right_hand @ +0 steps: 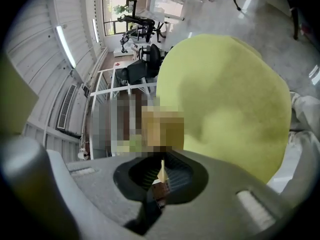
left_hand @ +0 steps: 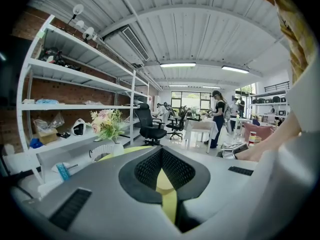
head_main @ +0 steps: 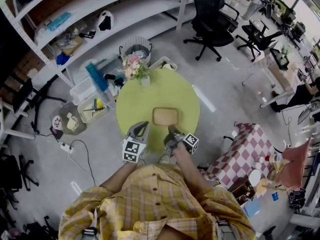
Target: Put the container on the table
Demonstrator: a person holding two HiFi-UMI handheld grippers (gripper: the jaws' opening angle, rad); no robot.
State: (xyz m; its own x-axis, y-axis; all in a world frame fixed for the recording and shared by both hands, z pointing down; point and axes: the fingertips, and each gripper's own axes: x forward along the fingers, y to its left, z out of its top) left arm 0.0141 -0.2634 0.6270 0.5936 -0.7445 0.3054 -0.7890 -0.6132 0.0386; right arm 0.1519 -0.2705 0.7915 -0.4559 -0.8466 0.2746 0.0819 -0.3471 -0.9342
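Two claws are working at the near edge of the round green desk (head_main: 145, 101). We see the right claw (head_main: 171, 129) clenched on the near rim of the tan container (head_main: 165, 116), with a thin sliver of that rim pinched between its jaws. The container looks to be lying flat on the desk, near the middle, right in front of us. Our left claw (head_main: 143, 125) is just beside it on the left, jaws pressed together on nothing. Flowers (head_main: 134, 65) stand at the desk's far edge.
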